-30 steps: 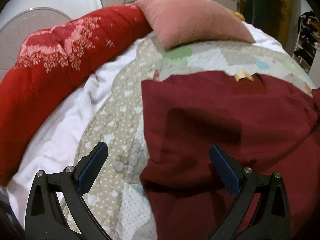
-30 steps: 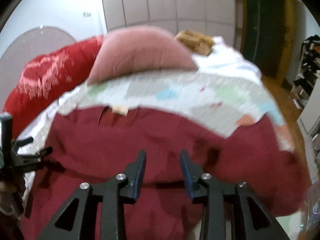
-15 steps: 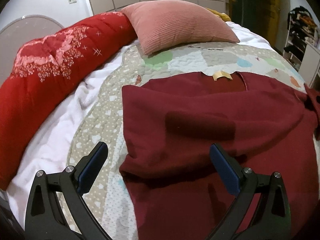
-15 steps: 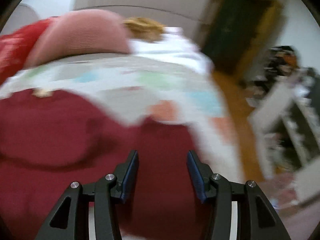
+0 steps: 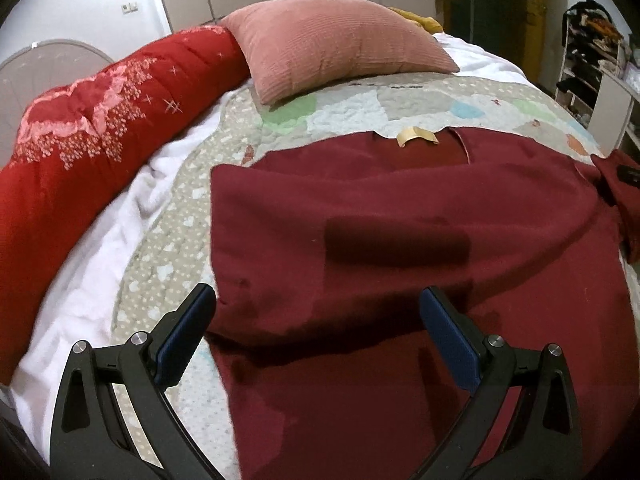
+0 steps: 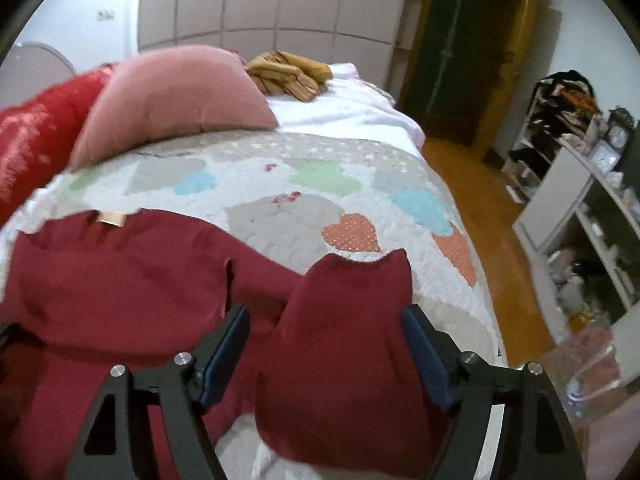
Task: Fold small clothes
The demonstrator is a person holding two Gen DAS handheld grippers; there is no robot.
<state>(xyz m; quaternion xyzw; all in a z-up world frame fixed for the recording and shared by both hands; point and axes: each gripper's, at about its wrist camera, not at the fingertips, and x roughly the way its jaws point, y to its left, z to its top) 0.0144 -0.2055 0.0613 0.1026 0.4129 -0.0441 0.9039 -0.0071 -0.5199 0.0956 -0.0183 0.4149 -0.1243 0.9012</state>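
Note:
A dark red garment [image 5: 400,208] lies spread on the patchwork quilt [image 5: 400,100], with a tan label [image 5: 416,135] at its neck and its left side folded in. My left gripper [image 5: 316,300] hovers open and wide over the folded left edge, nothing between its pads. In the right wrist view the same garment [image 6: 120,280] fills the lower left. Its right sleeve [image 6: 352,320] lies on the quilt between the fingers of my right gripper [image 6: 326,312]. Those jaws are opening, and a gap shows between the left pad and the sleeve.
A pink pillow [image 5: 340,44] and a red comforter [image 5: 100,128] lie along the far and left sides. A white sheet [image 5: 80,280] shows at the left. A yellow striped cloth [image 6: 288,72] sits behind the pillow. Wood floor [image 6: 480,220] and cluttered shelves [image 6: 580,168] lie beyond the bed's right edge.
The right gripper swung right from the garment's body to the right sleeve, and its jaws widened. The left gripper drifted slightly and stayed open.

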